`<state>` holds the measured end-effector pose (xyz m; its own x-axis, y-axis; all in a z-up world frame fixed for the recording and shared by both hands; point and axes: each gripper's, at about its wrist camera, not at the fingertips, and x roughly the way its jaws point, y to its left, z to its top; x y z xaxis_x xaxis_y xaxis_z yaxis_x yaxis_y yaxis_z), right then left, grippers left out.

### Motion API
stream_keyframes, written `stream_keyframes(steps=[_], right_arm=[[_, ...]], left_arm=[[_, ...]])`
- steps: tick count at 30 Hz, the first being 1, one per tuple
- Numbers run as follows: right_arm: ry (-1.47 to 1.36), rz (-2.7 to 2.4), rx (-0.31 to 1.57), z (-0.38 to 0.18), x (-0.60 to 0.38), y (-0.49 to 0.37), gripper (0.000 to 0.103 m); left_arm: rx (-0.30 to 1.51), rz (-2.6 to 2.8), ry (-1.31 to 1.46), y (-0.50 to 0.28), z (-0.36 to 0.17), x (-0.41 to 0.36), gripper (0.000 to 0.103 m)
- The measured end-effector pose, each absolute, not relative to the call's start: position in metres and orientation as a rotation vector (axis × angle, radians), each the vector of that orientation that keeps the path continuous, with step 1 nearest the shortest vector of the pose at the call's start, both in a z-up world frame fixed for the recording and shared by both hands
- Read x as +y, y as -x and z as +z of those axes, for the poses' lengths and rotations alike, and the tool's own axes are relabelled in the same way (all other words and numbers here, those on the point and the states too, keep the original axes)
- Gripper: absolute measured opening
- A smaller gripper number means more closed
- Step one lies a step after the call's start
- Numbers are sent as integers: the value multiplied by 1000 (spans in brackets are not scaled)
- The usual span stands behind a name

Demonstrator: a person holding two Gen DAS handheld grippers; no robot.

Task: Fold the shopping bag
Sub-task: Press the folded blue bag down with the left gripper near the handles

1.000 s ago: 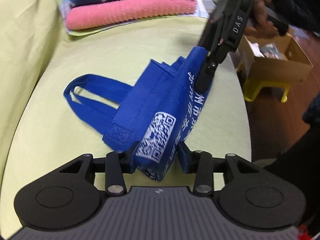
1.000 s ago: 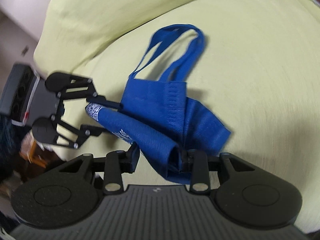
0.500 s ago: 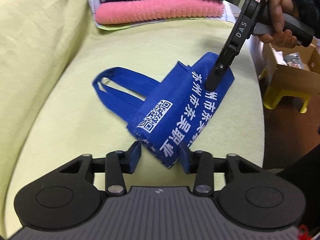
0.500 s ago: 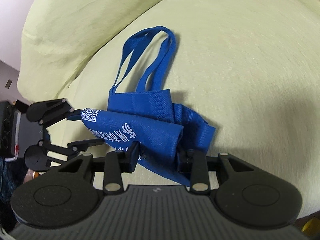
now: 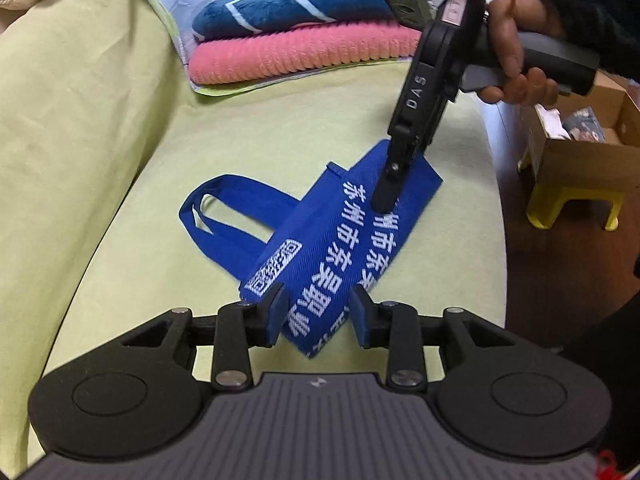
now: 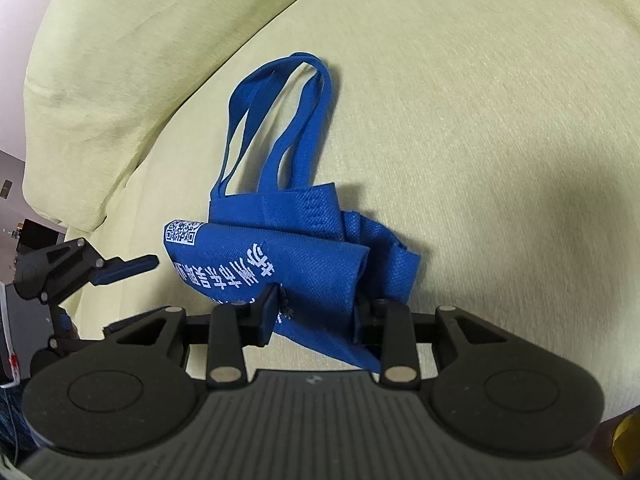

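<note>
Blue woven fabric, printed in white, makes up the shopping bag (image 5: 344, 256), which is laid as a folded strip on the yellow-green sofa seat (image 5: 280, 136). Taking the bag as landmark, its nearest short end is straddled by the left hand-held gripper (image 5: 318, 314), whose jaws have just been closing in and stand apart, with no pad seen pressing the cloth. The long axis is seen to run from that end away toward the far end, where the right hand-held gripper (image 5: 384, 204) is planted; from its own view, the right hand-held gripper (image 6: 316, 310) is clamped on the layered fabric. The handles (image 5: 228, 216) trail off the strip's side, toward the backrest. Beyond the bag, an open cardboard box (image 5: 580, 148) with small, unclear items is seen.
</note>
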<state>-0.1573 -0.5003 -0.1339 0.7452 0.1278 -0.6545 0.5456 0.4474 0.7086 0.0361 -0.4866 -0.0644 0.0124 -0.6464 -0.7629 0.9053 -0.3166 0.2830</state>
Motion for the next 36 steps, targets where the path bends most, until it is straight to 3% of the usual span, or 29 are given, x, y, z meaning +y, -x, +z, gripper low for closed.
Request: stream_keyframes(steps=[36], right_arm=[[-1190, -305, 703, -136, -508, 158, 28]], left_arm=[[376, -1593, -1028, -43, -86, -517, 42]])
